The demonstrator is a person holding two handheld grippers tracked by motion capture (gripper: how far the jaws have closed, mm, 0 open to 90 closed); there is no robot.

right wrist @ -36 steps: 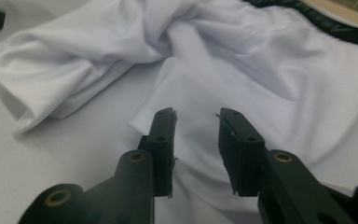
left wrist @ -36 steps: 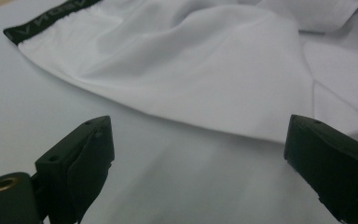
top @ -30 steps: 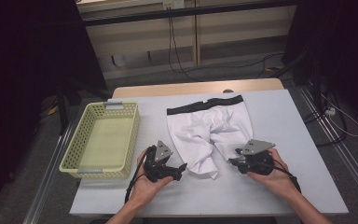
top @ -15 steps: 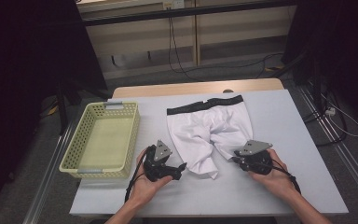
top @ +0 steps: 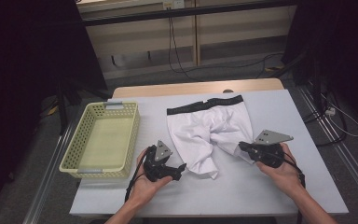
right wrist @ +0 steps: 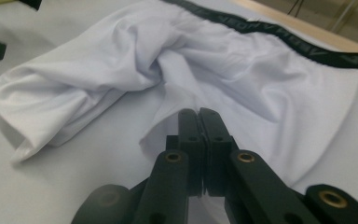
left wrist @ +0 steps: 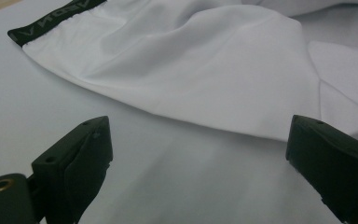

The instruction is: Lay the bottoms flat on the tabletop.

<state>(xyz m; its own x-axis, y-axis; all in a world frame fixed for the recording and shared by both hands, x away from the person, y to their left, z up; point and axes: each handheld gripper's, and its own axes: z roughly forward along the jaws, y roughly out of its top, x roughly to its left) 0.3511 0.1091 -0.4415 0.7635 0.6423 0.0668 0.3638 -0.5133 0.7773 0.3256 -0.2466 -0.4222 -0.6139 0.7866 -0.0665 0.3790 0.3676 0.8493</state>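
White shorts (top: pixel 205 133) with a black waistband (top: pixel 205 105) lie flat on the grey table (top: pixel 279 196), legs toward me. My left gripper (top: pixel 179 168) rests on the table just left of the left leg's hem and is open. Its jaws stand wide apart in the left gripper view, with bare table between them and the shorts (left wrist: pixel 205 65) beyond. My right gripper (top: pixel 241 147) is shut at the right leg's hem. In the right gripper view its jaws are pressed together over the cloth's edge (right wrist: pixel 158 126), with no cloth visible between them.
A yellow mesh basket (top: pixel 103 140) stands empty at the table's left, close to my left hand. Bare table lies in front of the shorts and to their right. Cables run over the floor beyond the far edge.
My right gripper has moved a little forward, up to the hem of the right leg. The left gripper and the shorts have hardly shifted.
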